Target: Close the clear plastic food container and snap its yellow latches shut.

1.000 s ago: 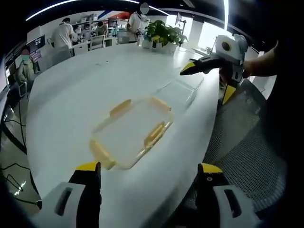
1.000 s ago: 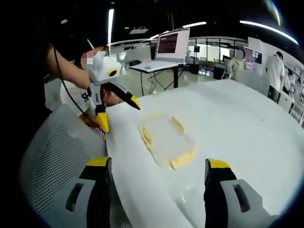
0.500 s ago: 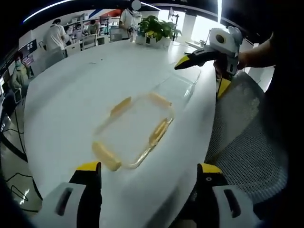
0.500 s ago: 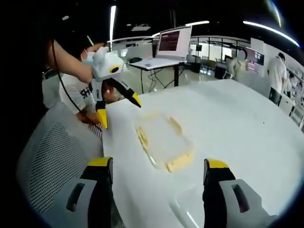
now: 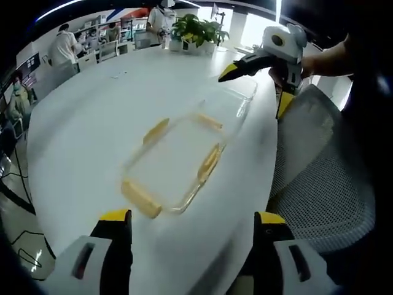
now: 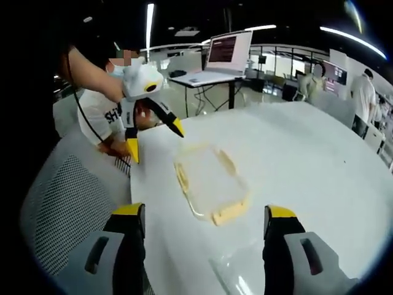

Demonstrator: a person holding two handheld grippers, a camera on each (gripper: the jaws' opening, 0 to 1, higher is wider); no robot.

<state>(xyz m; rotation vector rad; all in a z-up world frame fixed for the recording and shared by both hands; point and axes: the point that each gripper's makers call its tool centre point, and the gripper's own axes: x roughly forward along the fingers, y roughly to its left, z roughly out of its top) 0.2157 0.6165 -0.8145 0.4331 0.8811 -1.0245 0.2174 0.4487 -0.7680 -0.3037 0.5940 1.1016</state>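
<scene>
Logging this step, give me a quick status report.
Both grippers open, holding nothing, left, right. Container on the table, clear lid lying beside it, not on. Nothing in the way.

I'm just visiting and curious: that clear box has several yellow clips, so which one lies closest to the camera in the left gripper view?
The yellow latch on the container's short end, facing the left hand-held gripper. The other latches sit farther up the table.
</scene>
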